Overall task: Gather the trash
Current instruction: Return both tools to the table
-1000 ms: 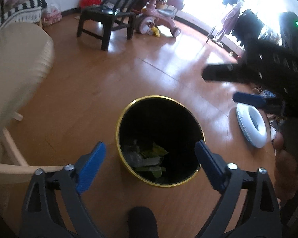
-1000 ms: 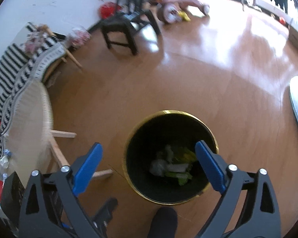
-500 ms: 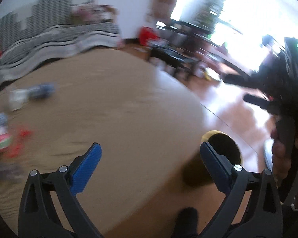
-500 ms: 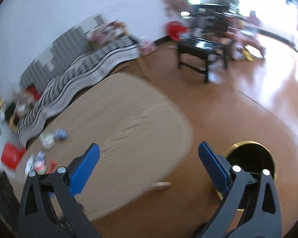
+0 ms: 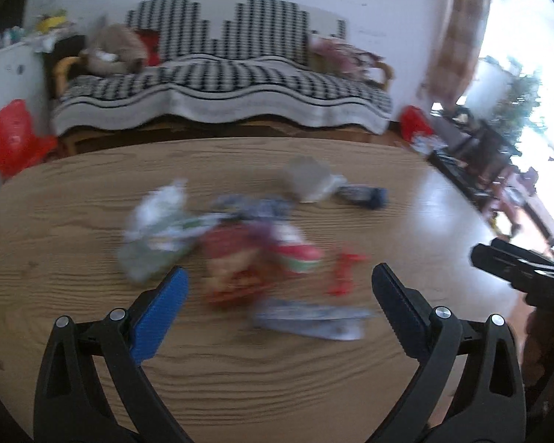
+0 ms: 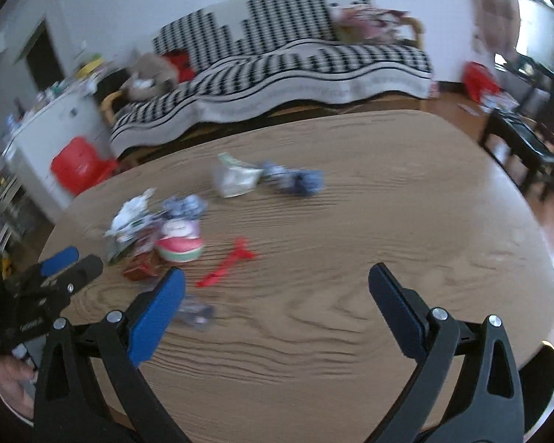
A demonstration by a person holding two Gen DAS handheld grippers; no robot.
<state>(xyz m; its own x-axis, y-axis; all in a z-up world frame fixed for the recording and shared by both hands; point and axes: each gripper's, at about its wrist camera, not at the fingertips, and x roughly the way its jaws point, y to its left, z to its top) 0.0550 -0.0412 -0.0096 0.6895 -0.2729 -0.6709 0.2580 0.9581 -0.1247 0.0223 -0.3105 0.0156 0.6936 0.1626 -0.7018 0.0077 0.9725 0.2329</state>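
A blurred pile of trash lies on a wooden table (image 5: 74,229): a white-green wrapper (image 5: 155,229), a red snack packet (image 5: 236,265), a red-green cup (image 5: 299,258), a red plastic strip (image 5: 345,267), a flat pale wrapper (image 5: 310,319), a crumpled clear bag (image 5: 308,181) and a dark blue wrapper (image 5: 363,195). My left gripper (image 5: 279,304) is open and empty just short of the pile. My right gripper (image 6: 277,302) is open and empty over the table (image 6: 387,203), right of the red strip (image 6: 227,262) and cup (image 6: 181,245). The bin rim (image 6: 550,350) peeks out at the table's lower right.
A sofa with a black-and-white throw (image 5: 221,85) stands behind the table. A red bag (image 5: 11,140) and a white cabinet (image 6: 48,129) are at the left. A dark low table (image 6: 524,140) stands on the floor at the right.
Both grippers have swung up from over the black bin on the floor to face the tabletop and its trash. Both stay open and empty.
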